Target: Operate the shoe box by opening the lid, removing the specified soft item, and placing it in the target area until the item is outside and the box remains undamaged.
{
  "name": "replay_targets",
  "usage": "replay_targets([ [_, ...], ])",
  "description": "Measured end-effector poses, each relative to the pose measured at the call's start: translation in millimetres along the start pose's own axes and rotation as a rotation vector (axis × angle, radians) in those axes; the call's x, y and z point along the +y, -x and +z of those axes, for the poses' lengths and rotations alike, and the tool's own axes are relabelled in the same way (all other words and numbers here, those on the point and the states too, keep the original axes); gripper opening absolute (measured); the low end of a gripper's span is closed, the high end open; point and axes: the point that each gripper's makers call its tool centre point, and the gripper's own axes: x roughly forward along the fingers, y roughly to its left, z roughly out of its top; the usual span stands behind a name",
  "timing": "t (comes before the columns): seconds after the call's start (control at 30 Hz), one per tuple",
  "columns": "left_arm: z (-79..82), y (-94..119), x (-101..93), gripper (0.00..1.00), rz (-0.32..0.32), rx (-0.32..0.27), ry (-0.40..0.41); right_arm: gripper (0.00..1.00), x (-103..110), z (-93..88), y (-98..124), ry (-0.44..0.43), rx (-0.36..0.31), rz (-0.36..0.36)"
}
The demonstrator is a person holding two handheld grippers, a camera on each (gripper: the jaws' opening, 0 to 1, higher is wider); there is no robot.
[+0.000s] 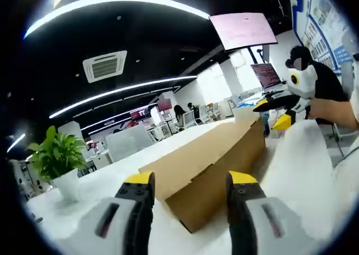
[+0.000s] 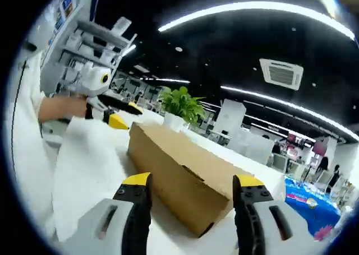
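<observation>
A long brown cardboard shoe box (image 1: 207,157) lies on the white table (image 1: 101,182) with its lid shut. My left gripper (image 1: 190,189) is open, its yellow-tipped jaws standing either side of the box's near corner, a little short of it. At the box's far end the right gripper (image 1: 273,112) hovers open, held by a hand (image 1: 331,110). From the right gripper view the same box (image 2: 179,168) runs away from my open right gripper (image 2: 192,190), and the left gripper (image 2: 119,114) sits open at the far end. I cannot tell whether either gripper touches the box.
A green plant in a white pot (image 1: 60,160) stands on the table beside the box, also in the right gripper view as a plant (image 2: 180,106) behind the box. A white sheet (image 2: 84,165) covers the table alongside the box. Office desks and screens fill the background.
</observation>
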Motion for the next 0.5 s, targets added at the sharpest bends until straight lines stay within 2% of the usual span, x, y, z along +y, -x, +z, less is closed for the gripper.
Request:
replay_targets([
  [0.07, -1.4, -1, -1.4, 0.64, -0.018, -0.004, 0.048, 0.67, -9, 1.8, 0, -0.01, -0.004, -0.048],
  [0.13, -3.8, -2, 1.5, 0.66, -0.007, 0.001, 0.065, 0.68, -13, 0.1, 0, -0.014, 0.009, -0.074],
  [0.23, -11.3, -4, 4.1, 0.67, 0.001, 0.022, 0.079, 0.68, -12, -10.4, -6, -0.054, 0.049, -0.083],
  [0.33, -21.8, -9, 5.5, 0.68, -0.005, 0.043, 0.133, 0.69, -15, -24.1, -16, -0.075, 0.071, -0.101],
  [0.43, -26.5, -13, 4.9, 0.68, -0.011, 0.057, 0.135, 0.69, -16, -25.6, -23, -0.12, 0.071, -0.093],
  [0.5, -27.8, -16, 2.6, 0.65, -0.025, 0.054, 0.123, 0.69, -16, -26.9, -27, -0.087, 0.082, -0.095],
])
